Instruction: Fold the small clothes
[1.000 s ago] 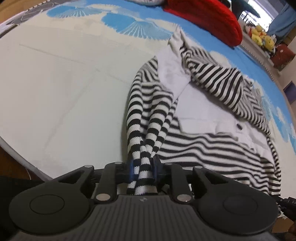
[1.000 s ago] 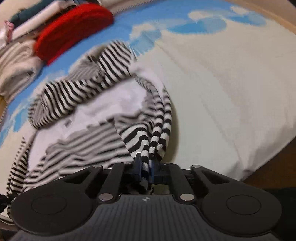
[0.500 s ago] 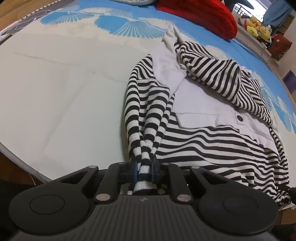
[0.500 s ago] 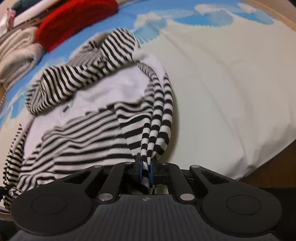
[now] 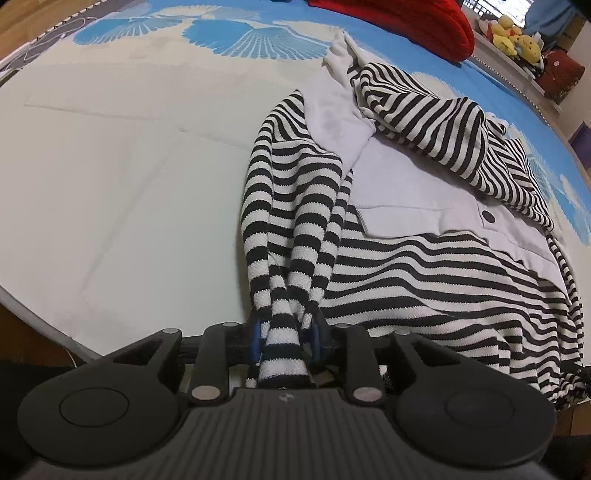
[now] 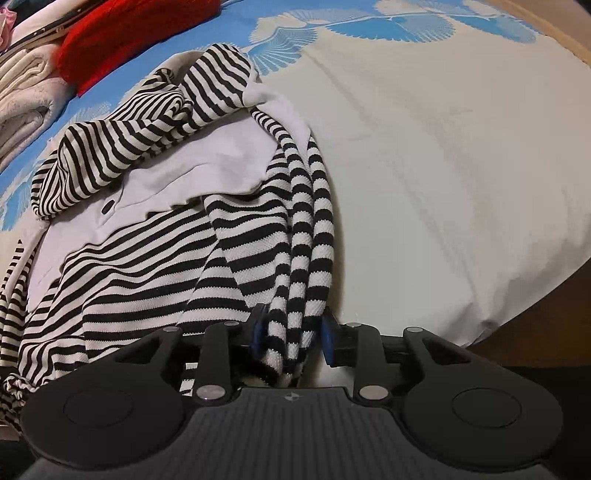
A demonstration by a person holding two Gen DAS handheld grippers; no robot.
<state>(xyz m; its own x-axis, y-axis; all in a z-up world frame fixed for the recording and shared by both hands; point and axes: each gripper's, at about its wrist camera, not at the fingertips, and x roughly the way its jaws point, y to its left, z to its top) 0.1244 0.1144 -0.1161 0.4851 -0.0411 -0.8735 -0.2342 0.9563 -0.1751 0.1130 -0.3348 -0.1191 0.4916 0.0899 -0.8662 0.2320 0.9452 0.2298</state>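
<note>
A black-and-white striped top with a white front panel (image 5: pixel 406 184) lies spread on the bed sheet (image 5: pixel 129 184). One striped sleeve (image 5: pixel 295 206) is bunched and runs down into my left gripper (image 5: pixel 286 341). Its jaws are opening, and the cuff still fills the gap between the blue pads. In the right wrist view the same top (image 6: pixel 140 266) lies to the left. Its other bunched sleeve (image 6: pixel 306 221) runs into my right gripper (image 6: pixel 291 338). Those jaws are opening too, and a gap shows between the cloth and the right-hand pad.
A red knitted item (image 5: pixel 406 22) (image 6: pixel 129 40) lies at the far side of the bed. Folded pale cloths (image 6: pixel 22 99) are stacked at the far left, and plush toys (image 5: pixel 513 33) sit on a ledge. The bed's near edge (image 5: pixel 37 314) (image 6: pixel 517 314) drops to brown floor.
Both pairs of jaws pinched the sleeves tight half a second ago and have now spread apart. The top has settled flatter on the bed. The hands have barely moved.
</note>
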